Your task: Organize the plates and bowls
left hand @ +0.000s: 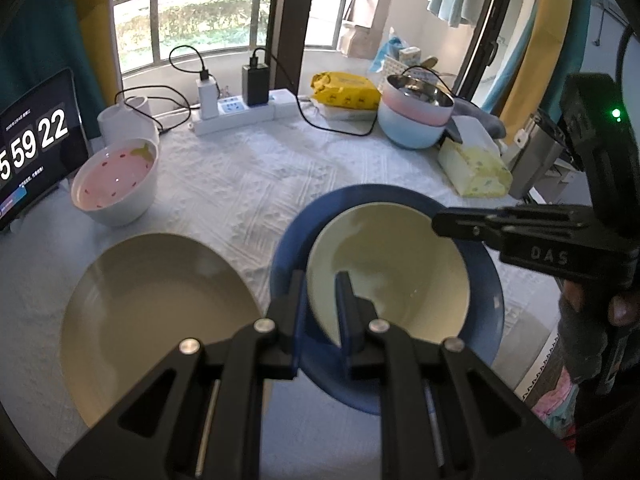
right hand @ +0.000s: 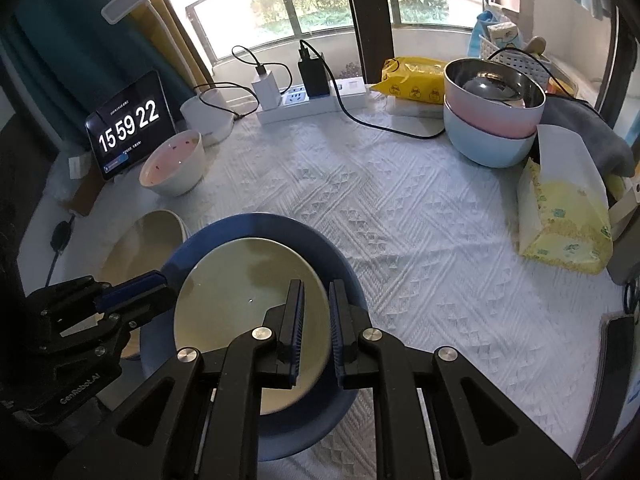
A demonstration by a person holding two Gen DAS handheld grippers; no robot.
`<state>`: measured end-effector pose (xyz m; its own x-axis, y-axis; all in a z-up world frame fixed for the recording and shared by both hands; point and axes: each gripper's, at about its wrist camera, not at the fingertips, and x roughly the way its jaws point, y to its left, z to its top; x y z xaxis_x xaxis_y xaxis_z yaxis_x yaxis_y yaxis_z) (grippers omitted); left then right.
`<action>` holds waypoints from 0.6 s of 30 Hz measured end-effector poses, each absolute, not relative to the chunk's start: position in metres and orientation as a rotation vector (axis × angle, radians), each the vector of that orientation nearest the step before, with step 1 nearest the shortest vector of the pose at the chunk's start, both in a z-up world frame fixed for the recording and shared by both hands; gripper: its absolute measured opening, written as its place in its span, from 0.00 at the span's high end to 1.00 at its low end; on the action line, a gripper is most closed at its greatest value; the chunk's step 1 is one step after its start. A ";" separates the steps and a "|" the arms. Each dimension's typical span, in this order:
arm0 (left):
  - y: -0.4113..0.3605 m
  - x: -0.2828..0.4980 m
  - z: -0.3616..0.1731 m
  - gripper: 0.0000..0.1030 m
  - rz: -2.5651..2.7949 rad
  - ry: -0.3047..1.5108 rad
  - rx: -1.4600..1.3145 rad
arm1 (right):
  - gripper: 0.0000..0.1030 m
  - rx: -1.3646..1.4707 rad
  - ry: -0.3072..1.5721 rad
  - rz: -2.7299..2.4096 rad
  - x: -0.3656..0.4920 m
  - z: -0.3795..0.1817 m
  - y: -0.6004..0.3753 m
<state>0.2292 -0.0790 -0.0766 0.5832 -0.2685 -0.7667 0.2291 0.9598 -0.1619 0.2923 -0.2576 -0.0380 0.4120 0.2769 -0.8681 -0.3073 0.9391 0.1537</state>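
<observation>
A cream bowl (left hand: pixel 400 272) (right hand: pixel 232 300) sits nested inside a larger blue bowl (left hand: pixel 486 292) (right hand: pixel 260 224) over the white tablecloth. My left gripper (left hand: pixel 320 280) (right hand: pixel 170 284) is shut on the cream bowl's left rim, one finger inside it and one outside. My right gripper (right hand: pixel 316 292) (left hand: pixel 438 222) is shut on the opposite rim the same way. A second cream bowl (left hand: pixel 160 312) (right hand: pixel 148 240) rests on the cloth just left of the blue one. A white bowl with a pink strawberry inside (left hand: pixel 116 184) (right hand: pixel 172 168) stands at the far left.
Pink and light-blue bowls with steel insides are stacked (left hand: pixel 416 116) (right hand: pixel 492 120) at the back right, beside a yellow tissue pack (left hand: pixel 472 168) (right hand: pixel 564 220). A tablet clock (left hand: pixel 32 152) (right hand: pixel 128 124) stands far left. A power strip with cables (left hand: pixel 240 112) (right hand: pixel 312 100) runs along the back.
</observation>
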 end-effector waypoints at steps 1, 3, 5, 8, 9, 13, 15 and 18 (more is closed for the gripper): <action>-0.079 0.229 -0.076 0.85 -0.290 0.900 -0.047 | 0.88 -0.035 1.090 0.369 0.293 -0.040 -0.257; -0.078 0.230 -0.076 0.85 -0.290 0.899 -0.047 | 0.88 -0.051 1.098 0.366 0.294 -0.044 -0.255; -0.077 0.230 -0.077 0.85 -0.289 0.901 -0.051 | 0.88 -0.058 1.116 0.371 0.296 -0.050 -0.252; -0.074 0.230 -0.075 0.85 -0.287 0.895 -0.058 | 0.88 -0.069 1.116 0.362 0.295 -0.051 -0.250; -0.072 0.229 -0.074 0.85 -0.287 0.892 -0.061 | 0.88 -0.067 1.112 0.361 0.295 -0.049 -0.250; -0.067 0.229 -0.071 0.85 -0.282 0.880 -0.068 | 0.88 -0.065 1.091 0.359 0.297 -0.040 -0.249; -0.064 0.229 -0.069 0.85 -0.277 0.873 -0.072 | 0.88 -0.066 1.080 0.361 0.297 -0.035 -0.248; -0.059 0.229 -0.066 0.85 -0.266 0.860 -0.078 | 0.87 -0.072 1.064 0.369 0.297 -0.027 -0.243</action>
